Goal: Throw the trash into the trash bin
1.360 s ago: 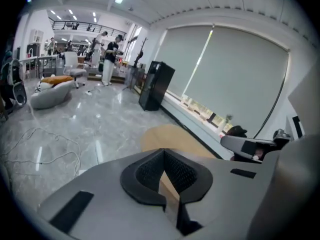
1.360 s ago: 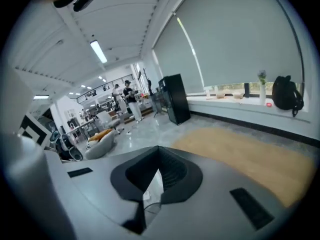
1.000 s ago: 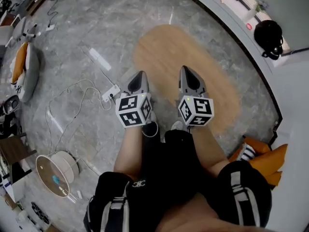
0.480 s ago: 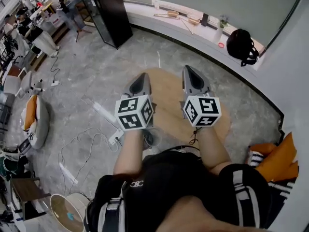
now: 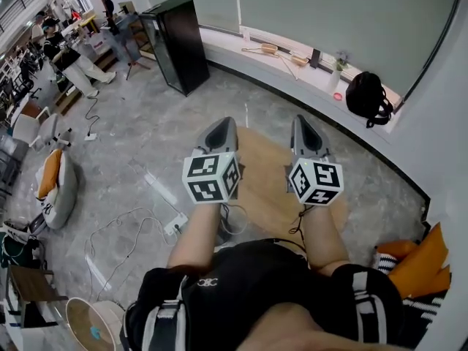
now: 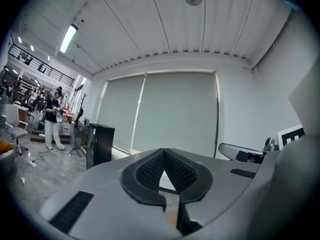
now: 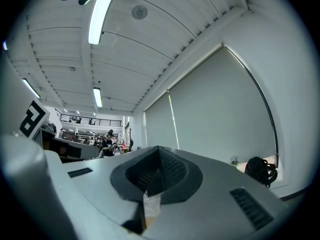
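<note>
No trash and no trash bin show in any view. In the head view my left gripper (image 5: pixel 224 122) and right gripper (image 5: pixel 301 118) are held up side by side in front of the person's body, pointing roughly level toward the window wall. Both are shut, tips together, with nothing between the jaws. The left gripper view shows my left gripper (image 6: pixel 164 150) shut against the grey roller blinds. My right gripper (image 7: pixel 159 148) is likewise shut in its own view, with only floor showing through the gap behind the tips.
An oval wood-coloured mat (image 5: pixel 267 185) lies on the grey floor below the grippers. A black cabinet (image 5: pixel 175 42) stands at the back left, and a black backpack (image 5: pixel 365 93) sits on the window ledge. A power strip with cables (image 5: pixel 174 227) and a cushion (image 5: pixel 55 185) lie to the left.
Both grippers have risen together, staying shut. The head view has tilted up from the floor, bringing the cabinet, window ledge and blinds into sight.
</note>
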The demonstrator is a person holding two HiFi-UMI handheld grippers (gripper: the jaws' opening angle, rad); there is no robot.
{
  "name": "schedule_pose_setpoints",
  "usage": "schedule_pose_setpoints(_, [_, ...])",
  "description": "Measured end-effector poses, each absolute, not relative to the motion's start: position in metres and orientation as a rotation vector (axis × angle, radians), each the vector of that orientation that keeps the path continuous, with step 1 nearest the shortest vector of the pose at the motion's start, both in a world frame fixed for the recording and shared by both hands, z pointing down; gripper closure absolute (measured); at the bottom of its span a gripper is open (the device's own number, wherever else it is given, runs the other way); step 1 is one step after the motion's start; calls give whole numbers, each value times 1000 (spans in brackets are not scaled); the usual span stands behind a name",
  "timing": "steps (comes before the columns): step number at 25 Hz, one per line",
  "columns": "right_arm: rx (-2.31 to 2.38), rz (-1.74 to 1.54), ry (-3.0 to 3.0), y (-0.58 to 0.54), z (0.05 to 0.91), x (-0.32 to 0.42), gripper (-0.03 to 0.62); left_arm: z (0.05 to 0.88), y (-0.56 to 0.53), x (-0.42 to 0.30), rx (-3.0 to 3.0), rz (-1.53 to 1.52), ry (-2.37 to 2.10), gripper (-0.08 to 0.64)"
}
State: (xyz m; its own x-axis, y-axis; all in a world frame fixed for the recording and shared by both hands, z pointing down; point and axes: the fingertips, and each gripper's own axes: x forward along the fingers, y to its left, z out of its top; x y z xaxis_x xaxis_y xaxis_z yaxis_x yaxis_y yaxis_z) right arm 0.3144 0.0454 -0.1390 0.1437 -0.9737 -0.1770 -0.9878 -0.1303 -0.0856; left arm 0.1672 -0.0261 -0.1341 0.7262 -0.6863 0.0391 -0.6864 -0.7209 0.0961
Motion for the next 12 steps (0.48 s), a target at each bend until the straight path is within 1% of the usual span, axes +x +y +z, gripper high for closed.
schedule_pose_setpoints(12, [-2187,89,2007,28,-126,287,581,-128,-36,147,2806,19,-1149,548])
